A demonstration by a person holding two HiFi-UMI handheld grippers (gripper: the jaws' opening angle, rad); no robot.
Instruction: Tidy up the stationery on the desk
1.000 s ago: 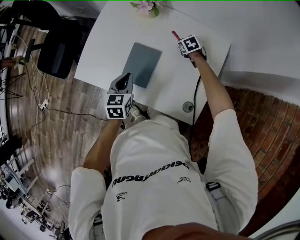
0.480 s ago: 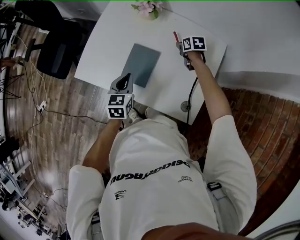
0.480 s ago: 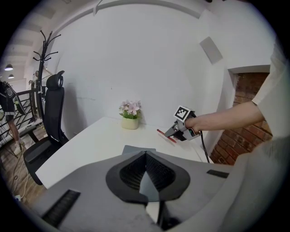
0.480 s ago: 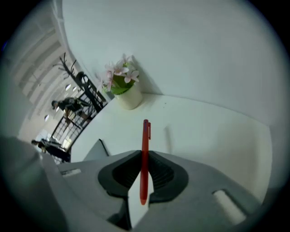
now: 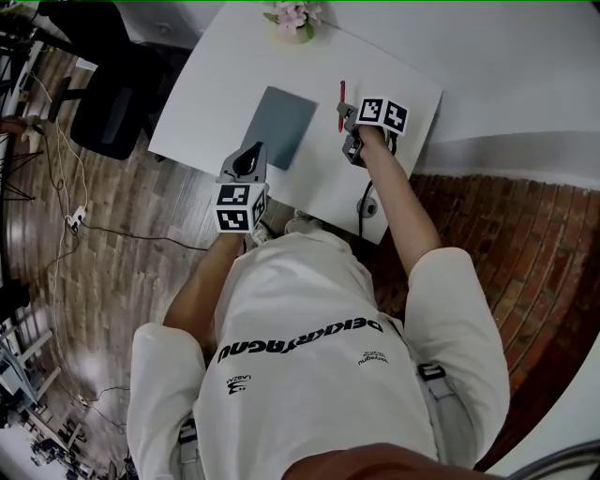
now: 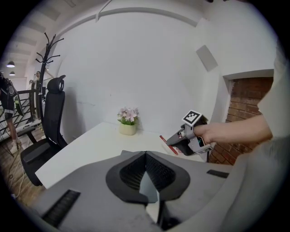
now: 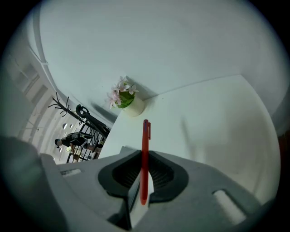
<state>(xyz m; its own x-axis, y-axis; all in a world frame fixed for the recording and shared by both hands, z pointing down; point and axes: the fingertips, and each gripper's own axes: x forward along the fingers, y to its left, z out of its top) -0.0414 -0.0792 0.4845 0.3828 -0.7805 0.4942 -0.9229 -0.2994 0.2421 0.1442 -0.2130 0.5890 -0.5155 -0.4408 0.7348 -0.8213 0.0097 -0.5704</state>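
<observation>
My right claw (image 7: 144,174) is clamped on a red pen (image 7: 145,145), the pads pressing the barrel from both sides. The grip sits close to one end, so most of the pen sticks out beyond the jaws, with the clip at the far tip. In the head view the pen shows just above centre in the frame, over the white worktop (image 5: 211,89), to the right of a flat grey notebook (image 5: 282,127). I cannot tell for sure whether its tip touches the surface.

I judge the pen to be light and stiff, with a smooth round plastic barrel. It will not bend or break under my pads, but it can roll or pivot between them, and a hold this near the end lets the long free part swing. A grip nearer the middle would steady it.

My left claw (image 6: 146,170) is closed with nothing between the jaws, at the lower left edge of the worktop, near the notebook's near end. A small pot of flowers (image 5: 292,19) stands at the top of the frame.
</observation>
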